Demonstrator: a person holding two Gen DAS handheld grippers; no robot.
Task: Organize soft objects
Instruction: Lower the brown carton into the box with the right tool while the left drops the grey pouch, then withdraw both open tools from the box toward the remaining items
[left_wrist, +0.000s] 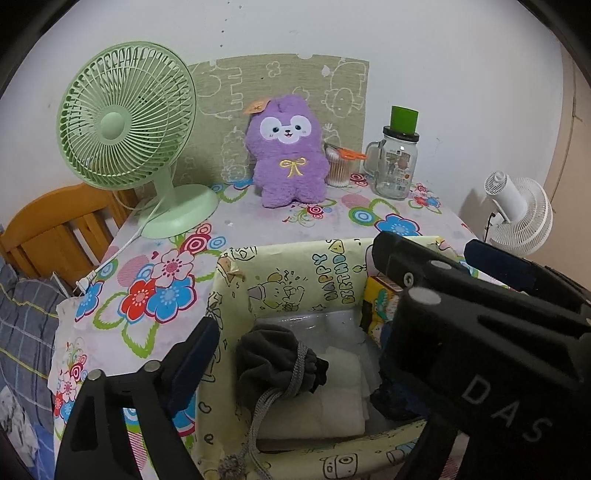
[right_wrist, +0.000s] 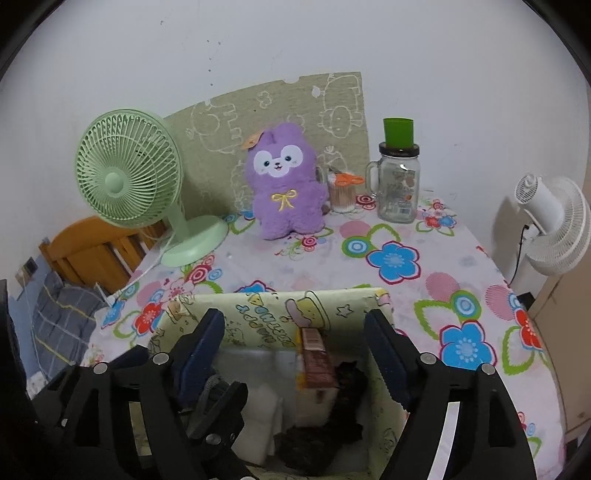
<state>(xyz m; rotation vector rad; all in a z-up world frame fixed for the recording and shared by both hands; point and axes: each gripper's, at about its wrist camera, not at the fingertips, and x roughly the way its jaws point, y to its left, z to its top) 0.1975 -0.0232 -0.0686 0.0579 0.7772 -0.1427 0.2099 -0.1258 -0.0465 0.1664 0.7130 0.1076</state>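
Nearest the cameras, both tools hang over the open box (left_wrist: 236, 269) wrapped in birthday paper at the front of the table. The left gripper (left_wrist: 295, 328) stands with its jaws wide apart and nothing between the pads; directly below it the dark grey drawstring pouch (left_wrist: 277, 365) lies loose inside the box on a pale folded cloth (left_wrist: 343, 373). The right gripper (right_wrist: 295, 343) is likewise spread, its pads clear of everything, poised above the box's other compartment, where a dark fuzzy item (right_wrist: 325, 435) rests beside a small upright carton (right_wrist: 317, 358) serving as a divider. Judging from this, the placing step looks finished: both soft things sit in the box and neither is gripped. Farther back on the flowered tablecloth (right_wrist: 388, 295) sits the purple plush toy (left_wrist: 286, 151), upright against a patterned board, well apart from the box, with a green desk fan (left_wrist: 125, 122) to its left and a glass jar (left_wrist: 399, 162) to its right. If the plush belongs with the others, the next move probably calls for lifting one gripper clear of the box rim, reaching across the table, and closing gently around the toy's narrow middle, minding the cotton-swab cup (left_wrist: 338, 168) just beside it.
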